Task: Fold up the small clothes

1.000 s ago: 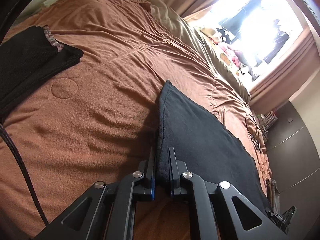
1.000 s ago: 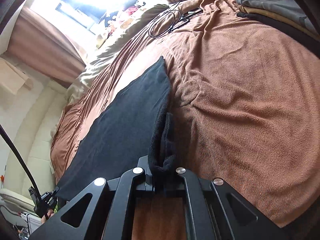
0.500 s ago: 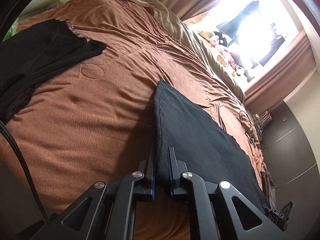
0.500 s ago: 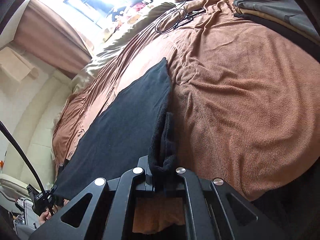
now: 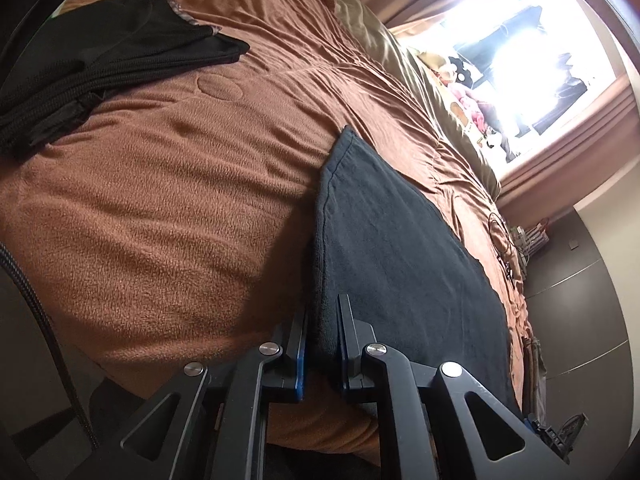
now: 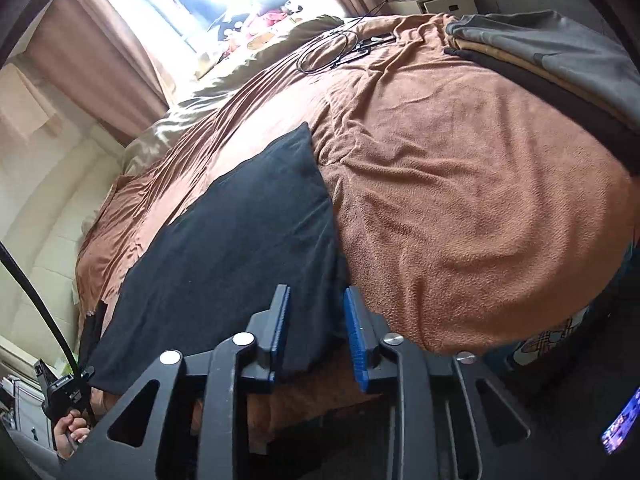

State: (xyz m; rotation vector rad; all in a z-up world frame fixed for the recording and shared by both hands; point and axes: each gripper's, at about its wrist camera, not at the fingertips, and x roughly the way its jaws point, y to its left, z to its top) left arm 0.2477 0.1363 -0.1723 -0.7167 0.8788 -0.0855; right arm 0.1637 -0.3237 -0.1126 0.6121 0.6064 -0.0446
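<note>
The left gripper [image 5: 322, 334] pinches the near edge of the dark cloth [image 5: 400, 264], which lies flat on the brown blanket [image 5: 160, 208]. The right gripper [image 6: 314, 334] is spread around the cloth's corner, gripping nothing. One fold seems laid (layers unclear); further folds and stacking likely remain.

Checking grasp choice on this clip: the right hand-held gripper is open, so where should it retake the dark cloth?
Probably the near corner hem of the dark cloth, approached from the bed's near edge along the surface. That corner overhangs the edge between the open right hand-held gripper fingers, so it is free to pinch. The left hand-held gripper holds the opposite near corner.
</note>
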